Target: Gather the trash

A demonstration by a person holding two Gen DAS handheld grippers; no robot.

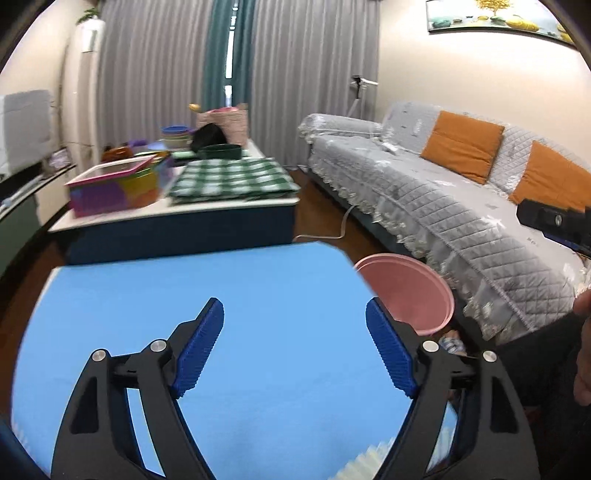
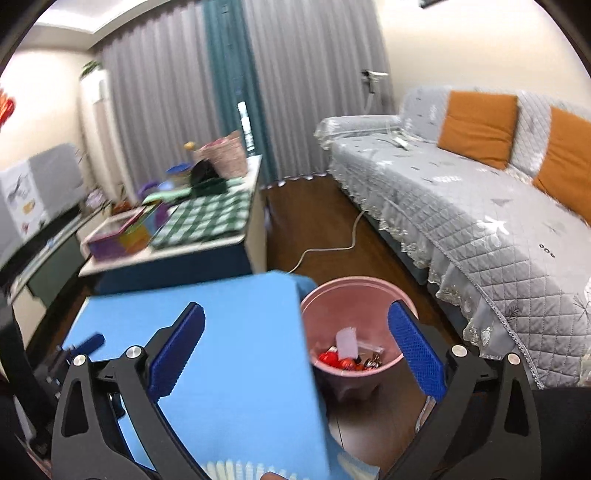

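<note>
Blue ribbed pads frame both views: the left gripper (image 1: 294, 314) hangs with its jaws spread wide over a bare blue table top (image 1: 147, 314), nothing between them, and the right gripper (image 2: 296, 317) likewise stands fully apart, one pad over the same blue surface and the other over a pink waste bin (image 2: 356, 286) on the dark wood floor just beside the table's corner. Only the right wrist view looks down into the bin, where the collected trash (image 2: 349, 352) lies at the bottom: red wrappers, a pale slip of paper and a clear plastic scrap, on which no print can be read. From the left wrist the bin shows only its rim and inner wall, its contents out of sight, while that view alone catches the other gripper's black body (image 1: 554, 221) at the right edge and part of a hand (image 1: 583, 354) below it. Farther off, a white cable (image 2: 332, 243) snakes across the floor beside a sofa (image 2: 480, 221) under a quilted grey cover with orange cushions (image 2: 480, 122). Opposite, a low table carries a green checked cloth (image 1: 232, 177), a multicoloured box (image 1: 114, 184) and stacked bowls. Grey and teal curtains (image 1: 221, 55) close the far wall; the left view alone shows a framed picture (image 1: 495, 14) above the sofa. No writing is legible anywhere.
</note>
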